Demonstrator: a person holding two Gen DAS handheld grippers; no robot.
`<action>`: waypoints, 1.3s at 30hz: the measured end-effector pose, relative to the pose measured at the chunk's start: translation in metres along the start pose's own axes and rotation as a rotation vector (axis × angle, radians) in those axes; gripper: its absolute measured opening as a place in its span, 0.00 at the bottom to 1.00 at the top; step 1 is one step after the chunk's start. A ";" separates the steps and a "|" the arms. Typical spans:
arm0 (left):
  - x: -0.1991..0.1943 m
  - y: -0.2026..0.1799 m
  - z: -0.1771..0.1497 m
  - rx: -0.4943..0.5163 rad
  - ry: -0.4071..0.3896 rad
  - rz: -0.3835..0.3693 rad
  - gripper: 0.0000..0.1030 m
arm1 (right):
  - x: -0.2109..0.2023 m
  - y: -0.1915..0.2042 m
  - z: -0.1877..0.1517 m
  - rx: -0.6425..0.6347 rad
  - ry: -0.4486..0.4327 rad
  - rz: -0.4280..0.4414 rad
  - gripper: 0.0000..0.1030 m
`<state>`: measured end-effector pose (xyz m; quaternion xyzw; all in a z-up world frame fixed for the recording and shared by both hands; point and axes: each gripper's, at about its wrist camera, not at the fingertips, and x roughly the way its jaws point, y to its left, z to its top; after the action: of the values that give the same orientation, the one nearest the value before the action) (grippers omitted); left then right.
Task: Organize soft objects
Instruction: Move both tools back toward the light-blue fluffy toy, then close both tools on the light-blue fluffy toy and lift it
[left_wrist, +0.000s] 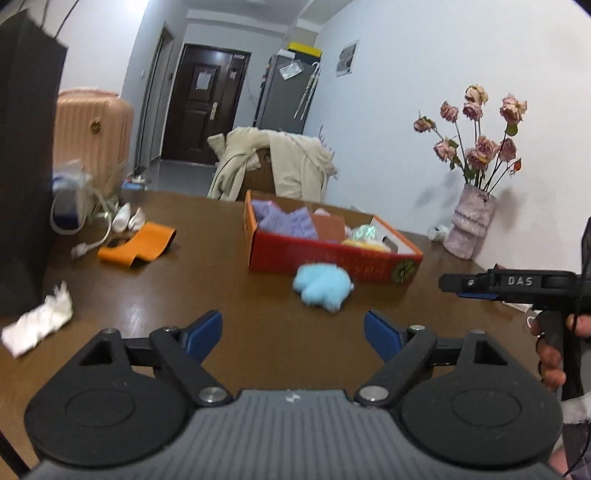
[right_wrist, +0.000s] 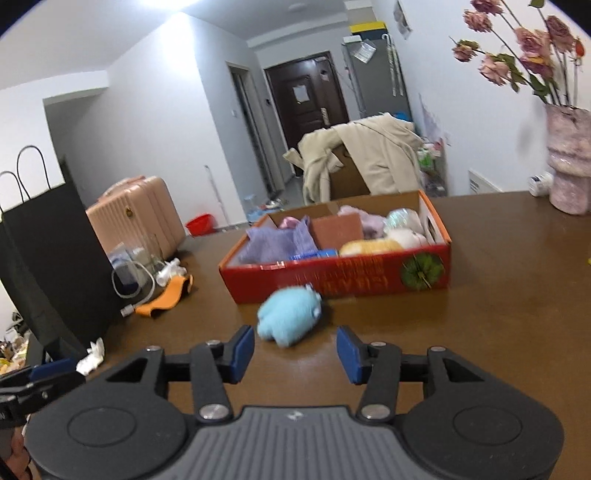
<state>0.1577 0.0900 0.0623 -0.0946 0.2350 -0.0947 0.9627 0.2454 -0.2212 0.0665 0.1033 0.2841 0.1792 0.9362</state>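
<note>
A light blue plush toy (left_wrist: 322, 287) lies on the brown table just in front of a red cardboard box (left_wrist: 332, 258); it also shows in the right wrist view (right_wrist: 288, 317), in front of the box (right_wrist: 332, 280). The box holds purple knit cloth (right_wrist: 273, 243), a brown pad, yellow and white soft items. My left gripper (left_wrist: 293, 332) is open and empty, short of the plush. My right gripper (right_wrist: 295, 350) is open and empty, with the plush just beyond its fingertips. The right gripper shows from the side in the left wrist view (left_wrist: 458, 286).
An orange cloth (left_wrist: 136, 243), a white crumpled tissue (left_wrist: 37, 326), cables and a black paper bag (left_wrist: 26, 166) sit on the table's left. A pink vase (left_wrist: 469, 225) of dried roses stands at the right by the wall. A chair with a beige coat (left_wrist: 273, 162) is behind the table.
</note>
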 end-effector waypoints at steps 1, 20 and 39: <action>-0.003 0.001 -0.003 -0.002 0.002 0.003 0.83 | -0.005 0.002 -0.004 -0.003 0.002 -0.007 0.47; 0.072 -0.002 -0.013 -0.030 0.124 -0.050 0.85 | 0.022 -0.016 -0.009 0.038 0.029 -0.025 0.52; 0.244 -0.005 0.053 0.159 0.285 -0.137 0.74 | 0.168 -0.047 0.023 0.129 0.142 0.135 0.44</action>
<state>0.3942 0.0369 0.0037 -0.0194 0.3536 -0.1908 0.9155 0.4017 -0.2005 -0.0118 0.1694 0.3531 0.2299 0.8909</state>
